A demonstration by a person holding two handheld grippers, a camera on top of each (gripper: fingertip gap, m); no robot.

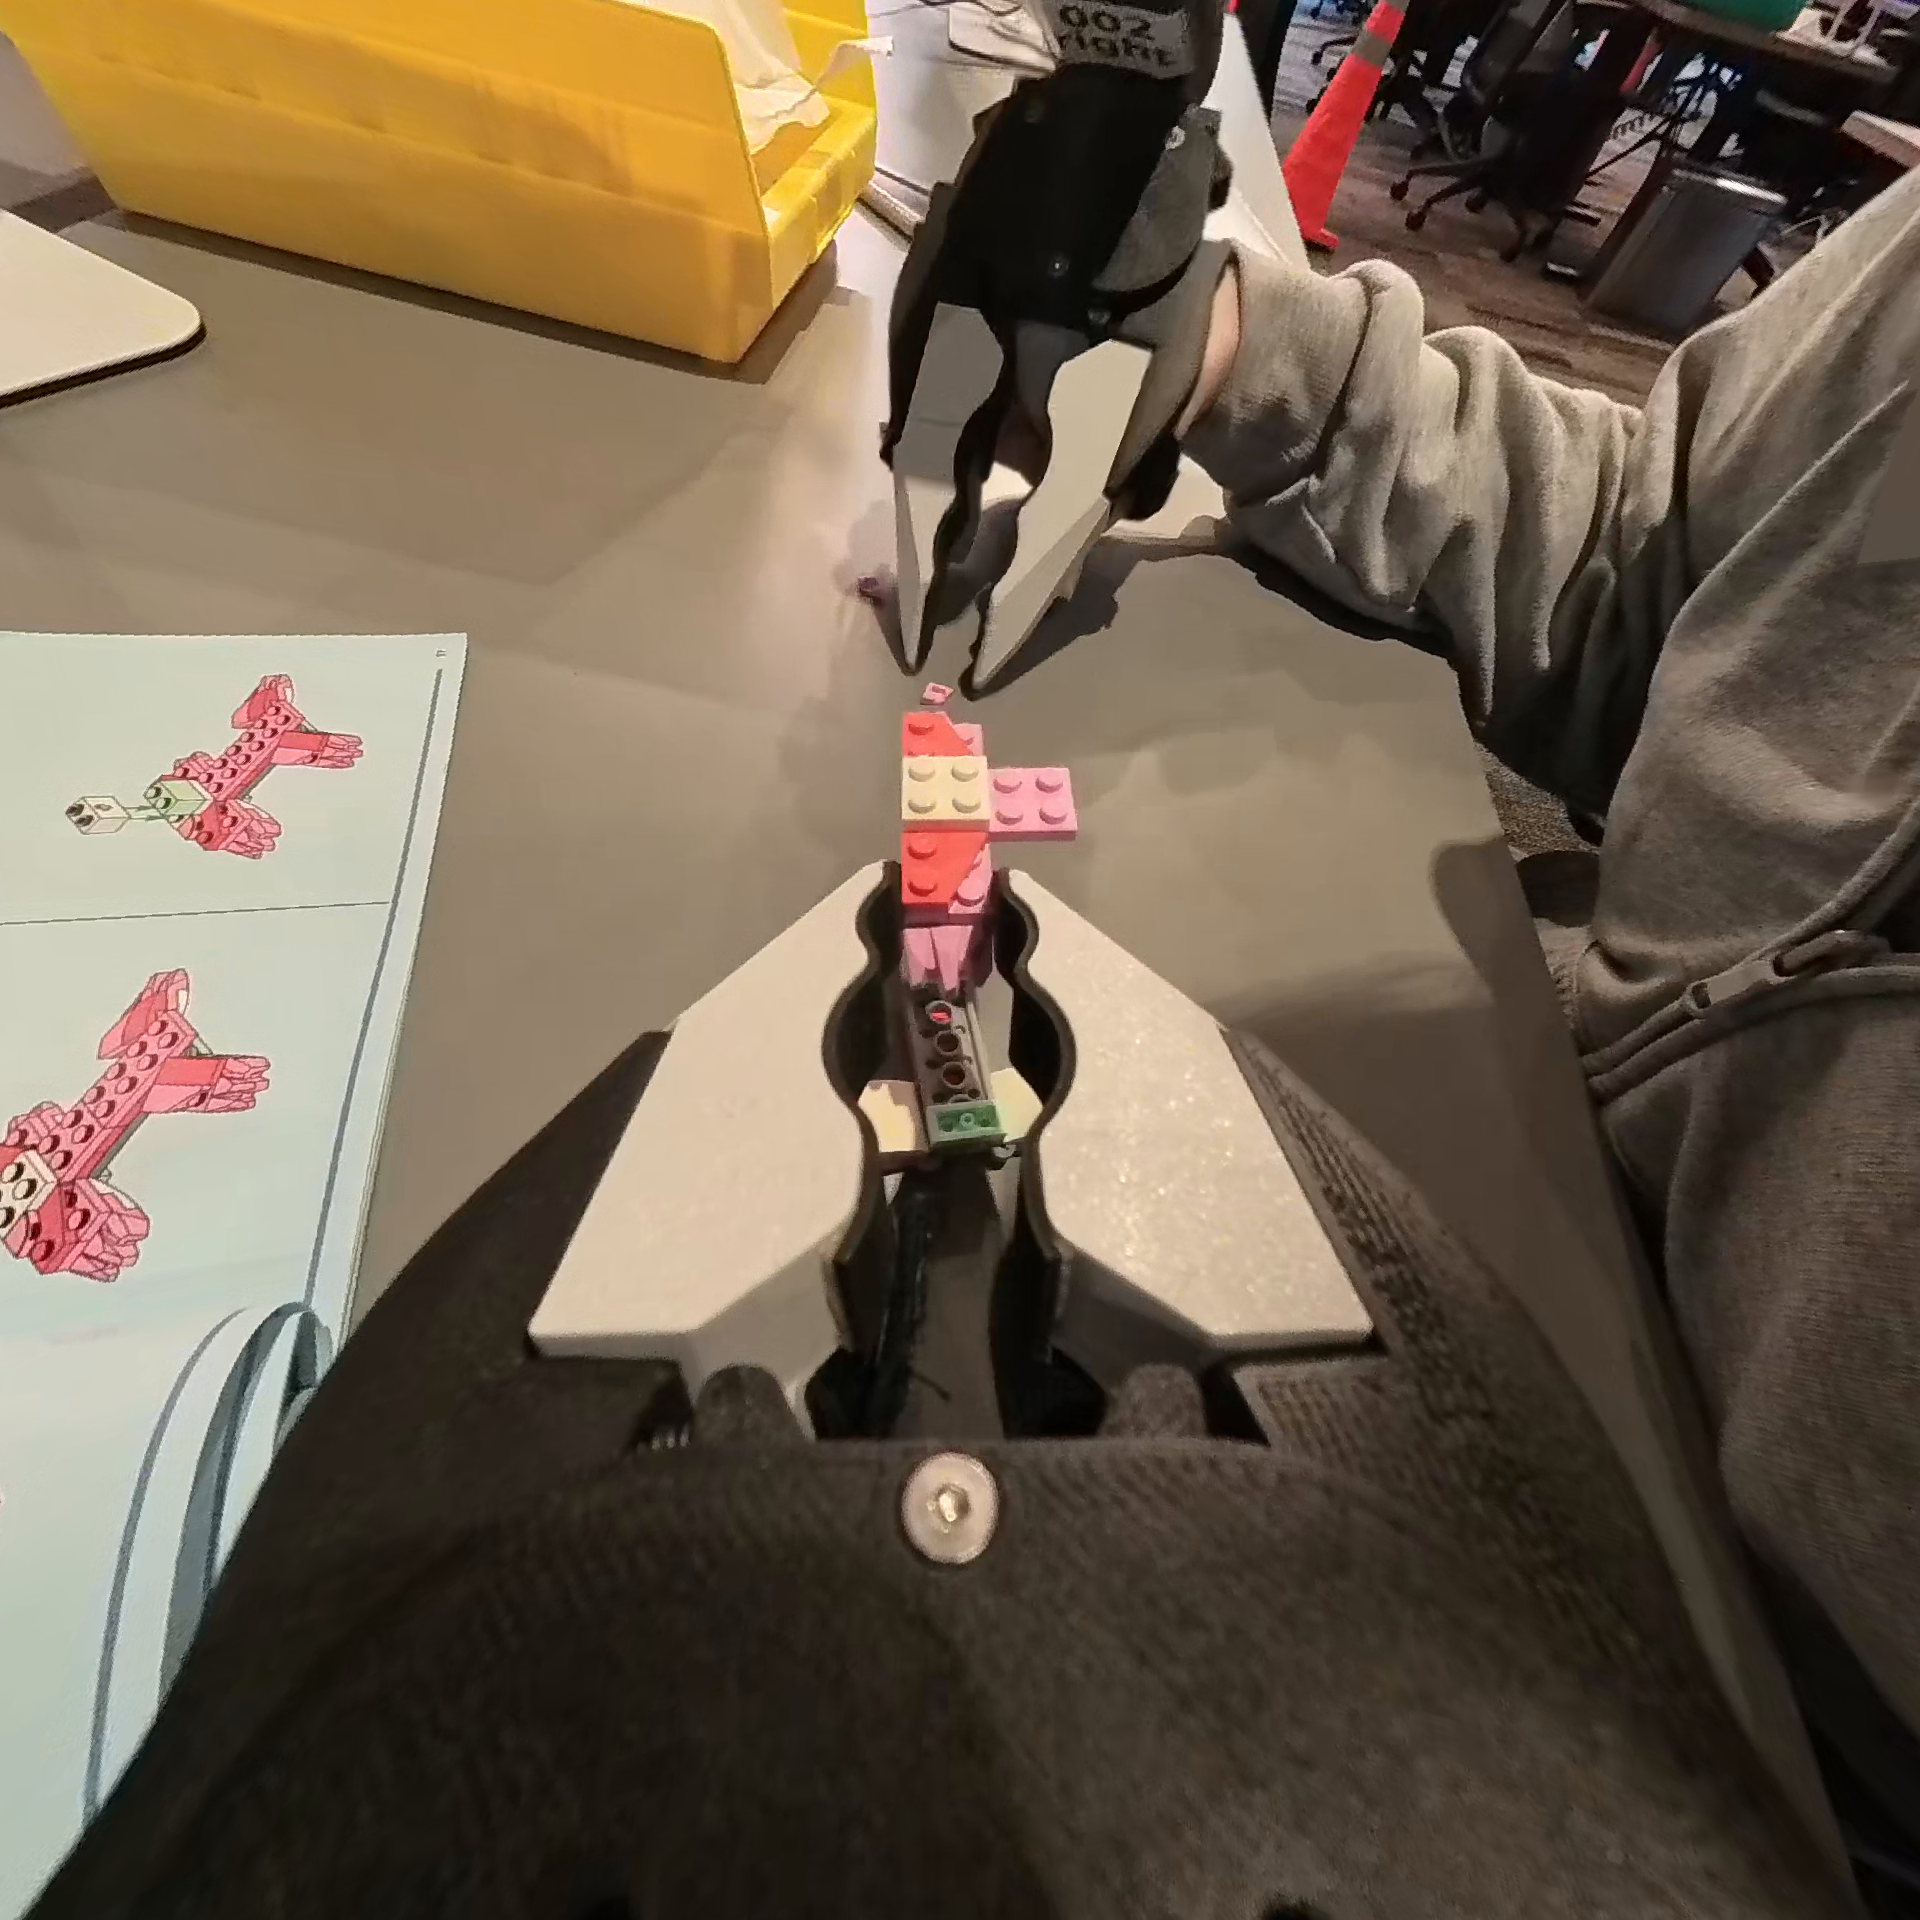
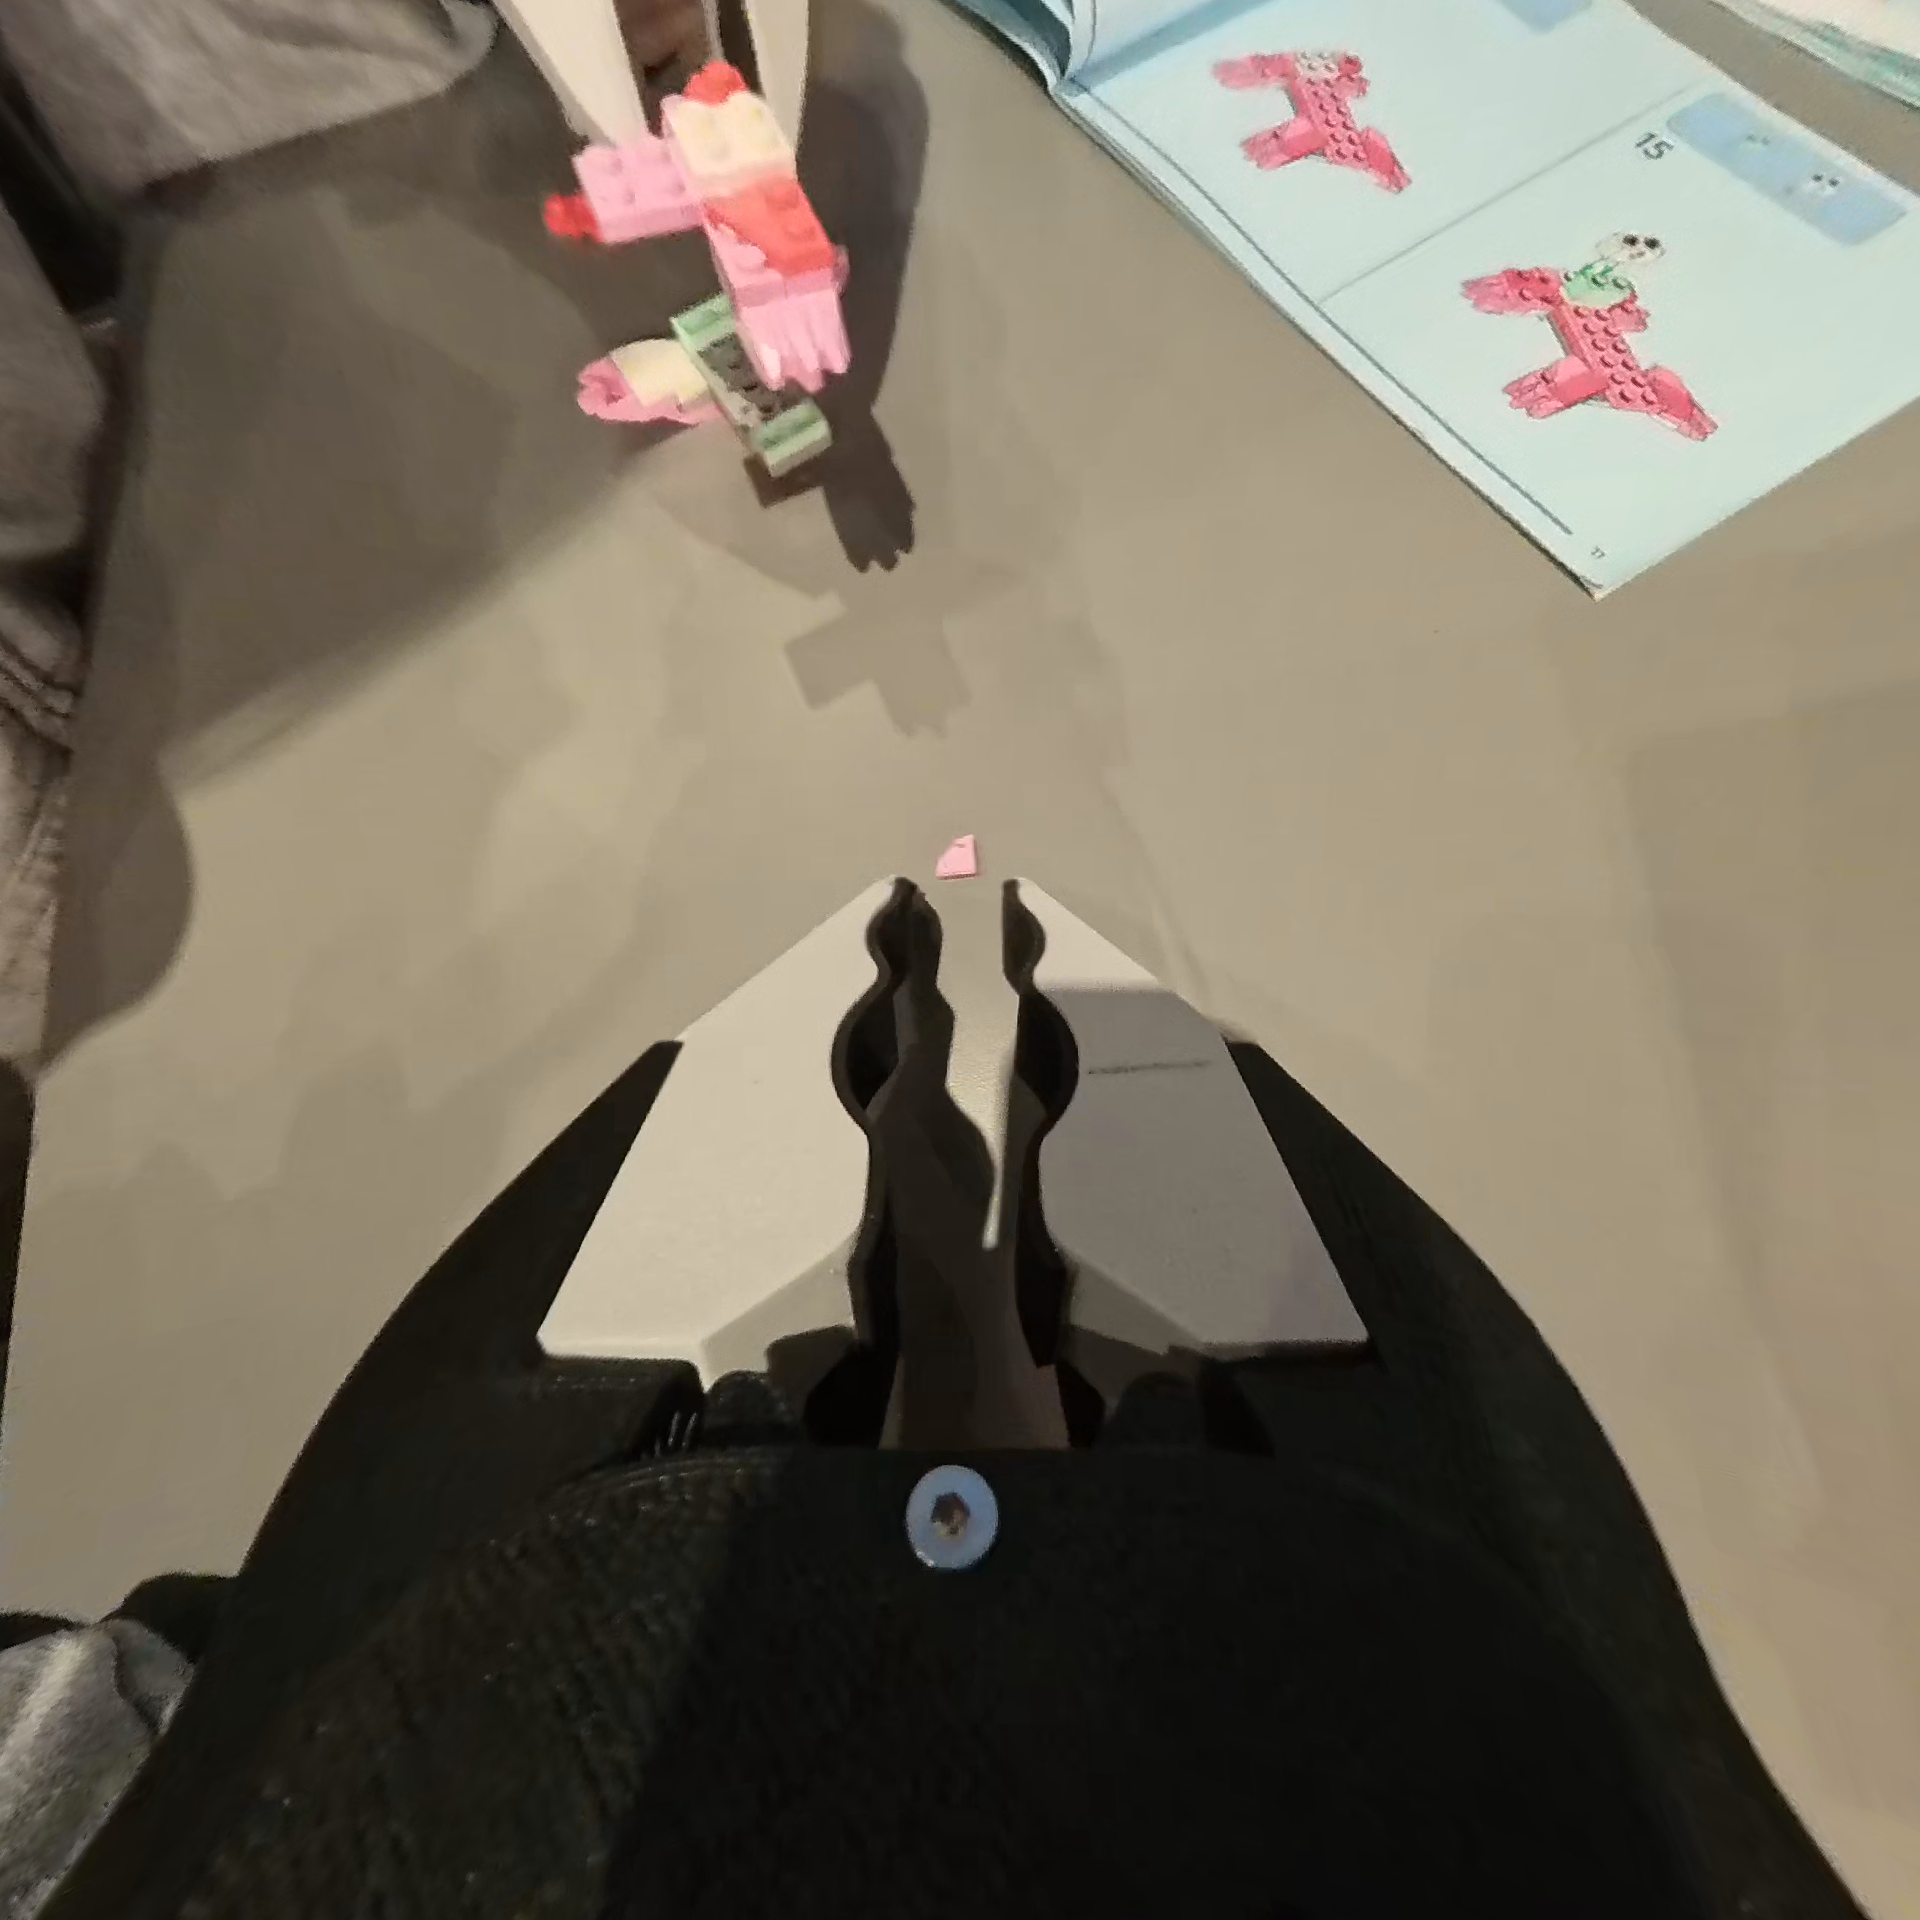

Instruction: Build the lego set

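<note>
My left gripper [image 1: 948,883] is shut on the partly built lego model [image 1: 940,800], a pink, red and cream figure with a pink plate sticking out to its right. The model's dark beam and green plate lie back between the fingers. The right wrist view shows the model [image 2: 727,249] held above the table between the left gripper's white fingers [image 2: 592,94]. My right gripper [image 2: 956,883] is open by a narrow gap, tips close to the table. A tiny pink piece [image 2: 958,858] lies on the table just beyond its tips, and it also shows in the left wrist view [image 1: 938,694] below the right gripper [image 1: 945,670].
The open instruction booklet [image 1: 208,831] [image 2: 1455,260] lies on the grey table [image 1: 520,499]. A yellow bin [image 1: 468,156] stands at the back. A small purple piece [image 1: 871,587] lies by the right gripper. A grey sleeve [image 1: 1558,623] reaches in over the table's right edge. My right fingertips sit around 12 cm from my left ones.
</note>
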